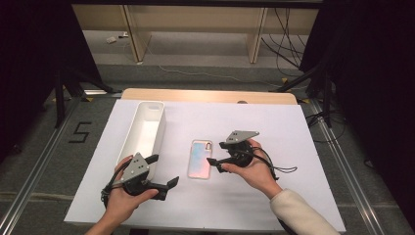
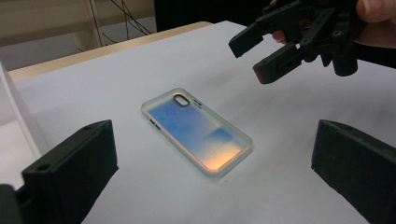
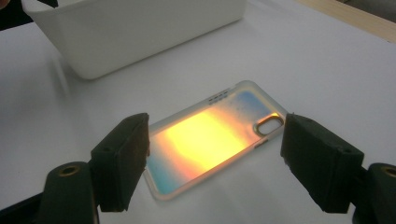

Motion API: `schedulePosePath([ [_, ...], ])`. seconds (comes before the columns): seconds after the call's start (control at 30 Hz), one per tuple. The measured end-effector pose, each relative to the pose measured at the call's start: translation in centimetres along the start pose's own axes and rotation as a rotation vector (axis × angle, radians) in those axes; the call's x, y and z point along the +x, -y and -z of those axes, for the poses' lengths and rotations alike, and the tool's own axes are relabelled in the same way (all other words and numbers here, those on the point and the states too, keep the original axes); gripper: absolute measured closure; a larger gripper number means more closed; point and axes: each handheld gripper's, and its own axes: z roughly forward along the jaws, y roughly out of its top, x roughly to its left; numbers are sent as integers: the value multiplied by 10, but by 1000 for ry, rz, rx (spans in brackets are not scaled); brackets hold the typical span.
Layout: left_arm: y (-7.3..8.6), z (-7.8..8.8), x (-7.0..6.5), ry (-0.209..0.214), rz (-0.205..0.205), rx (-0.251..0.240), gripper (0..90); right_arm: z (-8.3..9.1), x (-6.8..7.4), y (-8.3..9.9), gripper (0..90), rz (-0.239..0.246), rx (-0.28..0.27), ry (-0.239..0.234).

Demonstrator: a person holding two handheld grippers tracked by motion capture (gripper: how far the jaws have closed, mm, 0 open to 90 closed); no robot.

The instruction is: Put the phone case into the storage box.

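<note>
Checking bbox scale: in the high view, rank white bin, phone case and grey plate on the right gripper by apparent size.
1. White bin, clearly largest.
2. Phone case.
3. Grey plate on the right gripper, smallest, although it sits higher and nearer the camera.

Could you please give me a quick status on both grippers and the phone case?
Left gripper open. Right gripper open beside phone case. Case flat on table, unheld. White bin off left.

In the right gripper view the bin (image 3: pixel 140 32) is cut off by the top edge, and the left jaw hides a corner of the case (image 3: pixel 210 140). In the left gripper view the bin is a sliver at the left edge.
</note>
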Motion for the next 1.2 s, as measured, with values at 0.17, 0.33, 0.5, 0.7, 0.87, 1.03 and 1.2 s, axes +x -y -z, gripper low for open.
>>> schedulePosePath([
  [0.17,1,1,-1,3,-3,6,0,1,1,-3,248,20,10,-1],
  [0.33,1,1,-1,5,-7,6,0,0,5,-4,300,71,63,-11],
  [0.5,1,0,-2,6,-9,6,2,-7,17,-9,317,163,150,-23],
  [0.7,0,-1,-2,6,-15,10,6,-26,35,-15,331,286,278,-41],
  [0.87,1,-2,-2,8,-16,12,8,-42,47,-17,392,362,391,-81],
  [1.03,1,-2,-2,9,-16,11,10,-58,56,-21,401,408,477,-96],
  [1.2,1,-2,-2,13,-19,12,11,-72,58,-23,410,442,529,-99],
])
